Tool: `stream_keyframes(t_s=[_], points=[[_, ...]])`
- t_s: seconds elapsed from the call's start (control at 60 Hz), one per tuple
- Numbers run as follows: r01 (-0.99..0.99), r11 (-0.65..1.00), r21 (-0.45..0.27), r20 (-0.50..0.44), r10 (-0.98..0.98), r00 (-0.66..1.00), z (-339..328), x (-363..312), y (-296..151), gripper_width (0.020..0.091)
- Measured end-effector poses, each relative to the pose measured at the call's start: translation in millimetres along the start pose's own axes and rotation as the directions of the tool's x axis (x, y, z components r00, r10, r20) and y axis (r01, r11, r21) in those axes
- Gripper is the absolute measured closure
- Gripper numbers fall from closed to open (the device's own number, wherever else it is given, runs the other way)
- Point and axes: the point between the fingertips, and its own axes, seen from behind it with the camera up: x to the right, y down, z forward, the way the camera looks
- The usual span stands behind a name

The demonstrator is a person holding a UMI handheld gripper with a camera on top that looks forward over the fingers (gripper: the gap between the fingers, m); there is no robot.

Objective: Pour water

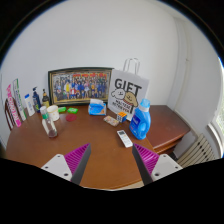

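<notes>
The hand-held gripper (110,160) hovers with its fingers apart and empty above the wooden worktop (100,155), so this looks like the approach step: next it must reach the blue bottle (142,121), just beside the gift bag (128,90).
</notes>
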Motion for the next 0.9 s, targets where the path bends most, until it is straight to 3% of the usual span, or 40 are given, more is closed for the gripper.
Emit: stream_keyframes(t_s=[0.267, 0.567, 0.9], points=[[0.007, 1.000, -0.021, 0.049, -0.006, 0.999, 13.8, -78.0, 13.9, 0.0250], [0.018, 1.000, 0.015, 0.190, -0.021, 0.982, 32.3, -238.5, 22.2, 0.0251], [0.002, 0.989, 0.148, 0.254, -0.040, 0.966, 128.2, -347.8, -16.8, 0.0249]])
